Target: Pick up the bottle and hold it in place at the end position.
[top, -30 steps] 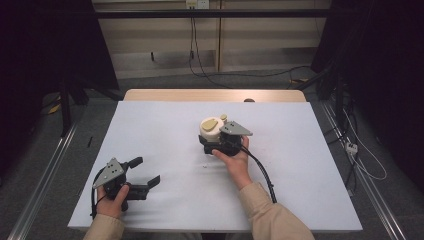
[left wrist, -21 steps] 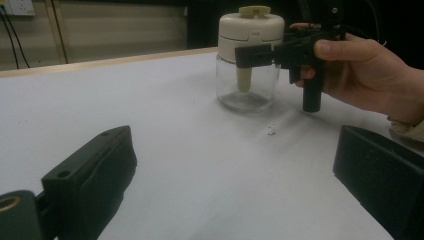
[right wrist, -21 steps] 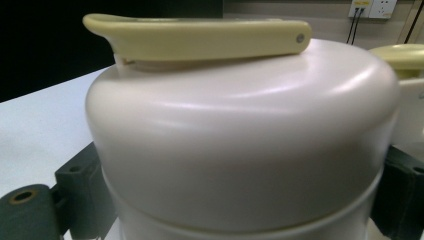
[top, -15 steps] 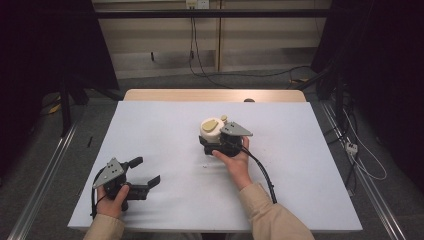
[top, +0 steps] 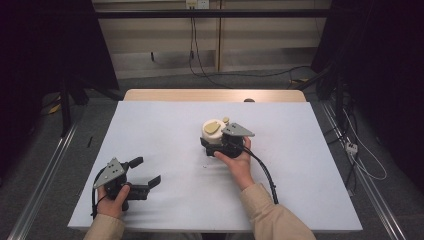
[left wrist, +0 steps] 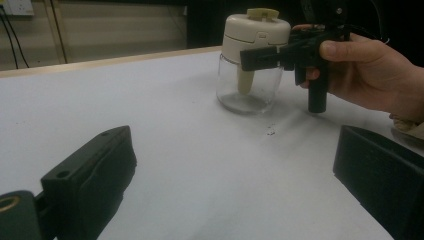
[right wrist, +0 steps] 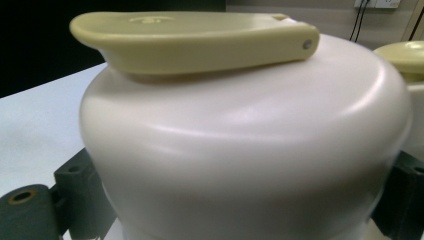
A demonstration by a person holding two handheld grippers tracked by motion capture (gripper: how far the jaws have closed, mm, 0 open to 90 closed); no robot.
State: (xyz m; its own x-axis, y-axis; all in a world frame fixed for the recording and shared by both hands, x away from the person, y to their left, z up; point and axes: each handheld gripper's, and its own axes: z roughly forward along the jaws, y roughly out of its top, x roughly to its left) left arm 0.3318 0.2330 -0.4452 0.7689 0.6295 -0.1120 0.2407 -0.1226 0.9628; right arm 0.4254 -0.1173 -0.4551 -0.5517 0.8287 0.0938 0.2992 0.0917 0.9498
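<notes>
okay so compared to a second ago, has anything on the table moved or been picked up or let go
Nothing visibly changed. The right gripper is still closed around the jar's cream lid, the jar stands upright in the same spot, and the left gripper stays open near the table's front-left corner.

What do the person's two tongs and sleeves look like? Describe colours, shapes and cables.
Both tongs, left tongs and right tongs, are black with blocky jaws, each topped by a grey three-cornered plate. A black cable trails from the right one. The sleeves are beige.

L hand-held gripper (top: 146, 172) open, R hand-held gripper (top: 214, 142) clamped.
</notes>
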